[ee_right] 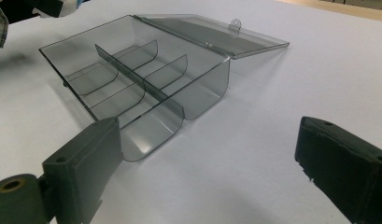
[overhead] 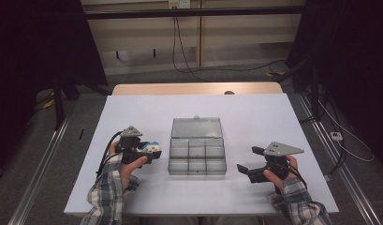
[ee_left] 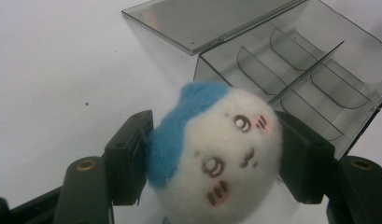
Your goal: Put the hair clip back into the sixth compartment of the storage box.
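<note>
On the left side of the white table (overhead: 133,197), the left gripper (overhead: 151,152) is held low over the surface by a hand in a plaid sleeve (overhead: 105,194), and its jaws are clamped on either side of a small felt toy (ee_left: 216,154), a round white head with a blue patch and pink cheeks. In the left gripper view the toy sits squarely between the two black pads, one pressing the blue side and the other the white side, with the face turned up toward the camera. Just beside it, toward the middle of the table, stands a clear grey plastic organiser box (overhead: 197,159) with six compartments in two rows of three; its lid (overhead: 197,127) is swung fully open and lies flat behind it. To the right of the box, a little apart from it, the right gripper (overhead: 247,159) hovers with its jaws spread wide and nothing between them, pointing at the box's near corner.
</note>
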`<action>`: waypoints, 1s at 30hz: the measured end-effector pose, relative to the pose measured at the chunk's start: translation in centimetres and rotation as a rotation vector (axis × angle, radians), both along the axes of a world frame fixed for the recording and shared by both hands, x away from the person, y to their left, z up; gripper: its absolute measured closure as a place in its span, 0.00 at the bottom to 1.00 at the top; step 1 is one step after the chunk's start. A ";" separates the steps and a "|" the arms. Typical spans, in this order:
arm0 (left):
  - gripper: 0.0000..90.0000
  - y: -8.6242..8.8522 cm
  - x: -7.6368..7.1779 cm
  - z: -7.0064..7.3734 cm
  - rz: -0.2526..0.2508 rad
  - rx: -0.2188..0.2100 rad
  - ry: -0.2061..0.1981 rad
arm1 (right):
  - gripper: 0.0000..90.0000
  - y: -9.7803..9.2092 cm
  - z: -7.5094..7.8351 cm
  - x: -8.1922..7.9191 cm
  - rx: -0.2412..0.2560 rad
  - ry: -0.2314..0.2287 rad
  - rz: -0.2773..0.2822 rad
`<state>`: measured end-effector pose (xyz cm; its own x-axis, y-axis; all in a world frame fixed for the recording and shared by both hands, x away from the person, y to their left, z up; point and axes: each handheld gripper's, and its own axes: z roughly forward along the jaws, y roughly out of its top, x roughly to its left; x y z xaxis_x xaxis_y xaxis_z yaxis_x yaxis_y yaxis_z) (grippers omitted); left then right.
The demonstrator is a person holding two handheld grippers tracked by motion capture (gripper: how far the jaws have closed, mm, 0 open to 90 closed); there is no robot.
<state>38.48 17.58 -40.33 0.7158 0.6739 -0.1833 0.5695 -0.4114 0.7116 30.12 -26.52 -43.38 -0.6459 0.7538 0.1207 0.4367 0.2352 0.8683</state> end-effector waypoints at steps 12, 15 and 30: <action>0.38 -1.2 0.3 0.8 -0.021 -0.002 -0.004 | 0.08 0.0 0.0 0.0 0.002 0.000 0.001; 0.38 -1.4 0.3 1.0 -0.024 -0.009 -0.007 | 0.08 0.0 0.0 0.0 0.002 0.001 0.001; 0.38 -2.4 0.2 1.3 -0.050 -0.001 -0.008 | 0.08 0.0 0.1 -0.1 0.002 -0.002 0.000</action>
<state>38.72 15.13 -39.05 0.7501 0.6370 -0.1778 0.5423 -0.4386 0.7166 30.06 -26.52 -43.26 -0.6463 0.7533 0.1213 0.4352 0.2334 0.8695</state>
